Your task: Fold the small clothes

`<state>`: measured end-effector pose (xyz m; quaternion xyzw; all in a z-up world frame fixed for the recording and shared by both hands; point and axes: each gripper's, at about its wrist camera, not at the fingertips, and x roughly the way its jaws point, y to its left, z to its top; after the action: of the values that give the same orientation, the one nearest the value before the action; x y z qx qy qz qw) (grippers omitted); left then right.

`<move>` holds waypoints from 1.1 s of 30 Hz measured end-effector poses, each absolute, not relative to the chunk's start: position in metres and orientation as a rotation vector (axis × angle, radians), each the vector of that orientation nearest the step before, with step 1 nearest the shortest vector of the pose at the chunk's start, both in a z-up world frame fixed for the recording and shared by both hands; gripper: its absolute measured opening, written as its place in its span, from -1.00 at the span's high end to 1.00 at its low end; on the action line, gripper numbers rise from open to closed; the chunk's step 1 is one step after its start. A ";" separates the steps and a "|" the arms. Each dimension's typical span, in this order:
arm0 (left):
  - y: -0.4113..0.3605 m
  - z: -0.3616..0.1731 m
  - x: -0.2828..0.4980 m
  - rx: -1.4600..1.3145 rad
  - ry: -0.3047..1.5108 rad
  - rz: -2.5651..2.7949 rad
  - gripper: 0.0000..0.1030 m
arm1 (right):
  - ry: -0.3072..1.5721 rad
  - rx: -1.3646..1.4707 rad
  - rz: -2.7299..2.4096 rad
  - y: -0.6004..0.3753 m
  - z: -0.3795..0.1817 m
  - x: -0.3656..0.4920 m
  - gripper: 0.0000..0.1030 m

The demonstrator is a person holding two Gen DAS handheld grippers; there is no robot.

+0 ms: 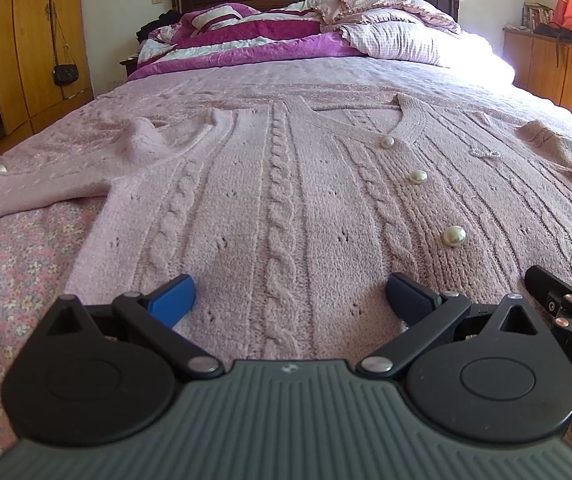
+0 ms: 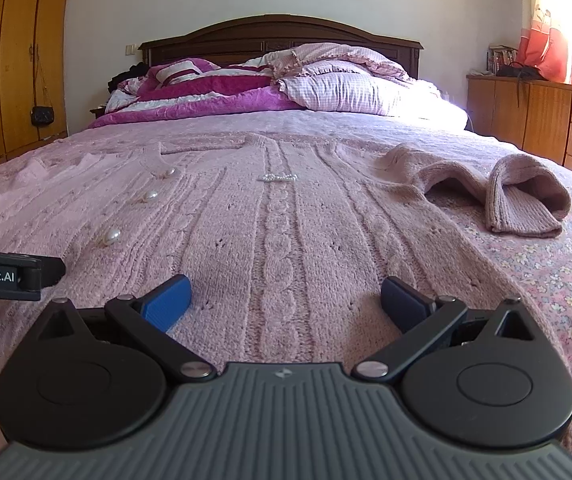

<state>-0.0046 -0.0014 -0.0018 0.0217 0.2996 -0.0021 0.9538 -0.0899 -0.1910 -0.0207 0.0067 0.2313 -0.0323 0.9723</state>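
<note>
A pink cable-knit cardigan (image 1: pixel 286 208) with pearl buttons (image 1: pixel 454 235) lies spread flat, front up, on the bed. My left gripper (image 1: pixel 289 296) is open, its blue fingers resting low over the cardigan's hem on the left half. My right gripper (image 2: pixel 284 296) is also open over the hem on the right half of the cardigan (image 2: pixel 286 220). The left sleeve (image 1: pixel 46 188) stretches out to the left. The right sleeve (image 2: pixel 521 196) is folded back on itself with its cuff open. Part of the right gripper (image 1: pixel 565 304) shows at the left wrist view's right edge.
A floral pink bedsheet (image 2: pixel 565 280) covers the bed. A magenta quilt (image 2: pixel 206 96) and checked pillows (image 2: pixel 349 92) are piled at the dark headboard. Wooden wardrobes (image 1: pixel 18 40) stand to the left, a wooden cabinet (image 2: pixel 533 112) to the right.
</note>
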 end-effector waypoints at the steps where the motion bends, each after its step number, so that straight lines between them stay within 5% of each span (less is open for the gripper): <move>1: -0.001 -0.002 -0.005 0.044 0.609 -0.003 -1.00 | 0.471 0.007 -0.067 -0.190 -0.021 -0.089 -1.00; 19: 0.003 0.010 -0.004 0.041 0.660 -0.035 -1.00 | 0.585 0.052 0.011 -0.206 0.000 -0.080 -1.00; 33: 0.009 0.020 -0.003 0.024 0.688 -0.042 -1.00 | 0.502 0.093 -0.161 -0.311 0.049 -0.074 -1.00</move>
<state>-0.0035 0.0086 0.0199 0.0116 0.3373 -0.0207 0.9411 -0.0744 -0.3113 0.0486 0.0462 0.2478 -0.0795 0.9644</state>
